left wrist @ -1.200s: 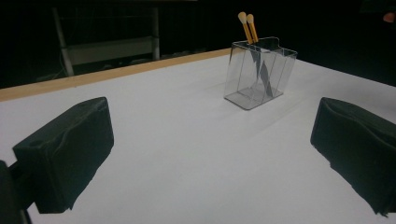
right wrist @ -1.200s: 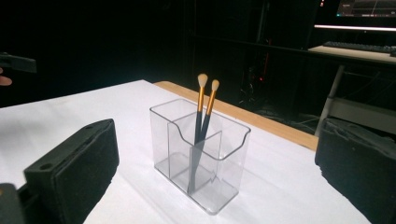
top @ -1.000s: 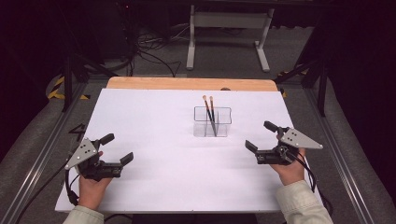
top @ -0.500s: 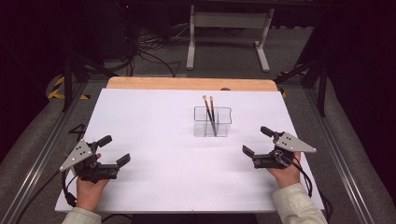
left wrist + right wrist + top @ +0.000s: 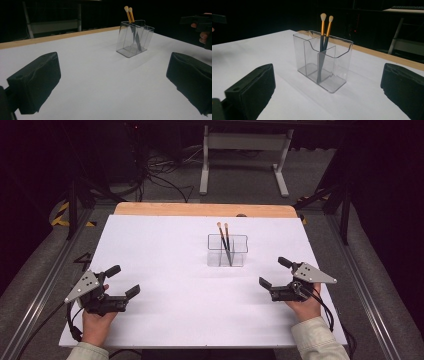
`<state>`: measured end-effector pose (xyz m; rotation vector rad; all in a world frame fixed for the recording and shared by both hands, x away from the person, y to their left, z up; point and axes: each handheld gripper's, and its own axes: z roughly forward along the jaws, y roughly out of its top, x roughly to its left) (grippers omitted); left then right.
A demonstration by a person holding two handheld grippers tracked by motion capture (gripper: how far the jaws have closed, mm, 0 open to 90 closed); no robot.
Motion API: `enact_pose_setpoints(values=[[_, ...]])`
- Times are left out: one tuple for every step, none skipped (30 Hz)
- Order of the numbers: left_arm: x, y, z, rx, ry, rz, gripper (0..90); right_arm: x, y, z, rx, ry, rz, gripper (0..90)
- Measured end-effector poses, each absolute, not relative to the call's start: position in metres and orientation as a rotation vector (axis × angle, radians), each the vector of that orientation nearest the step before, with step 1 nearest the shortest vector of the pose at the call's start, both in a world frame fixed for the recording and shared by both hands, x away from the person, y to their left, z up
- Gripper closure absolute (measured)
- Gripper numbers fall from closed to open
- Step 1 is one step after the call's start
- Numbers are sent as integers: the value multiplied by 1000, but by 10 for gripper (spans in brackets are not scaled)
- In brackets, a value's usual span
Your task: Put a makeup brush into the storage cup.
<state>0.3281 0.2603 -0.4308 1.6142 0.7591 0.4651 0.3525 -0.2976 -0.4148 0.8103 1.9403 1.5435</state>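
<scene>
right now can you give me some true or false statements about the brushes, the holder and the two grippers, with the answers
1. Two brushes stand in the clear holder. True.
2. The left gripper is shut on a brush. False: it is open and holds nothing.
3. The brushes stand with their bristle tips up. True.
4. The right gripper touches the holder. False: it is apart from it, jaws open.
5. The holder lies tipped on its side. False: it stands upright on the white table.

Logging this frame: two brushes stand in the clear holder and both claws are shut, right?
Not quite. The two brushes do stand in the clear holder, but the left claw and right claw are both open, as each gripper view shows.
</scene>
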Motion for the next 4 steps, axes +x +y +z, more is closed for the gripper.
enact_pose_setpoints(values=[[328, 260, -431, 1614, 759, 465, 2, 353, -298, -415, 810, 1940, 1544, 1], [328, 260, -431, 1616, 759, 466, 2, 352, -298, -415, 810, 1941, 1548, 1], [328, 260, -431, 1616, 760, 468, 2, 352, -298, -414, 808, 1935, 1549, 1], [328, 260, -431, 1617, 760, 469, 2, 352, -298, -414, 805, 1933, 1553, 0]])
